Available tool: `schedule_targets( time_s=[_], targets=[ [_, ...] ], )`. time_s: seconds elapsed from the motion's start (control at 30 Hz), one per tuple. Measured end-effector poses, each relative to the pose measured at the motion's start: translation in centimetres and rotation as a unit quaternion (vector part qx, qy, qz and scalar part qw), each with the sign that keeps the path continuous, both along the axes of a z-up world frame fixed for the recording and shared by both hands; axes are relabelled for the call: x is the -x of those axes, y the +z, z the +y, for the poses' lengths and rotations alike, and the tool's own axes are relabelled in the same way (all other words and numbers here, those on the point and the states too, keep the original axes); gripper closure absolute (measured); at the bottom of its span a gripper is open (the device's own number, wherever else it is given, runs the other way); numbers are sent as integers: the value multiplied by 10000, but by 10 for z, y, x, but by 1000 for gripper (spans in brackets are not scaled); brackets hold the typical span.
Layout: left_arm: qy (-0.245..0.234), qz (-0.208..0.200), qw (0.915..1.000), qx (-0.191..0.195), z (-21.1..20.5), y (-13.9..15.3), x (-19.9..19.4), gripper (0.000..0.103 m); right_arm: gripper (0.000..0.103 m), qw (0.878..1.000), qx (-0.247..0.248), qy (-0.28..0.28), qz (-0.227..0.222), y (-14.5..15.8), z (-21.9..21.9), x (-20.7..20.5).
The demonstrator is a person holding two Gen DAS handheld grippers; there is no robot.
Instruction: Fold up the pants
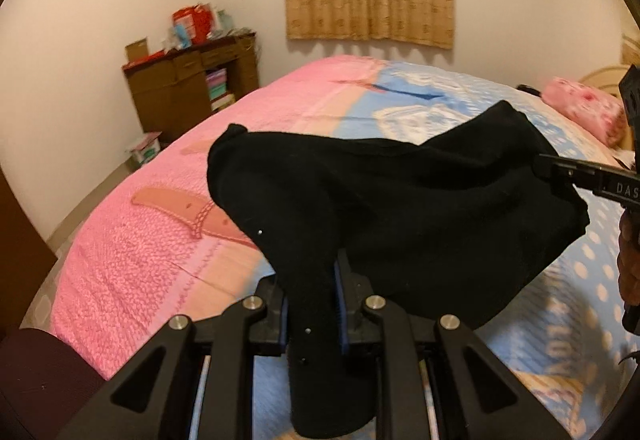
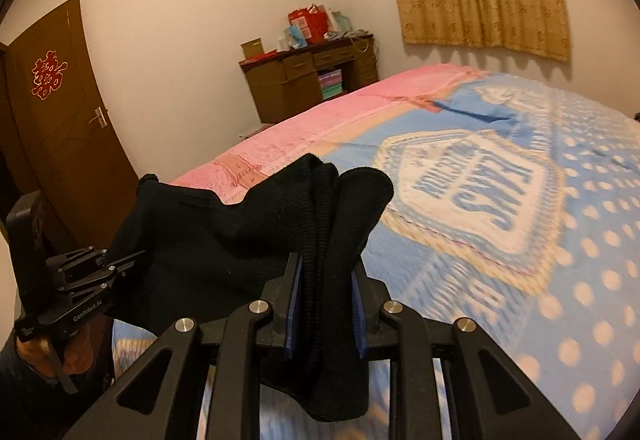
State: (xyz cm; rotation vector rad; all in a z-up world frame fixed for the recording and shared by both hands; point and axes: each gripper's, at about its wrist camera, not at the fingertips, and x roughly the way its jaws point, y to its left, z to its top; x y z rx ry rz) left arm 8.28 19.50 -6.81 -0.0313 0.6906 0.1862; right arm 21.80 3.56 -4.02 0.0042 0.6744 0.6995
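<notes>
The black pants [image 1: 400, 200] hang bunched in the air above the bed, held between both grippers. My left gripper [image 1: 312, 304] is shut on one bunched edge of the pants, with fabric hanging below its fingers. My right gripper [image 2: 326, 292] is shut on another bunched edge of the pants [image 2: 224, 240]. The right gripper also shows at the right of the left wrist view [image 1: 548, 164], pinching the cloth. The left gripper shows at the left of the right wrist view [image 2: 120, 264], pinching the far end.
The bed carries a pink and blue quilt [image 1: 168, 240] with a white emblem [image 2: 472, 196]. A pink pillow [image 1: 588, 112] lies at the headboard. A brown desk [image 2: 308, 80] with clutter stands by the wall. A brown door [image 2: 60, 128] is at left.
</notes>
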Motion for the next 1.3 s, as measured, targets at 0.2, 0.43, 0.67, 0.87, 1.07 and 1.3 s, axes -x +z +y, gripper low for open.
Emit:
schedule_targets(
  time_s=[0.2,0.43,0.67,0.87,1.07,1.3],
  targets=[
    [154,351,9989,267,27,-38,-19,83,81,9977,4,179,660,-40,31,-52],
    [353,388,9986,104,25,-61,-21,61,79,9920,-7,-1,1262,-92,33,-85],
    [536,335,9980,23,27,-61,-19,42,43,9922,110,-263,1210,-95,24,-87],
    [443,358,9984,-53,14,-51,-5,41,43,9941,279,-506,919,-79,5,-60],
    [311,241,9991,-151,-5,-35,18,37,43,9948,250,-659,731,-64,-21,-24],
    [221,-49,9997,3,-17,-8,54,28,43,9942,300,-983,321,-46,-33,38]
  ],
)
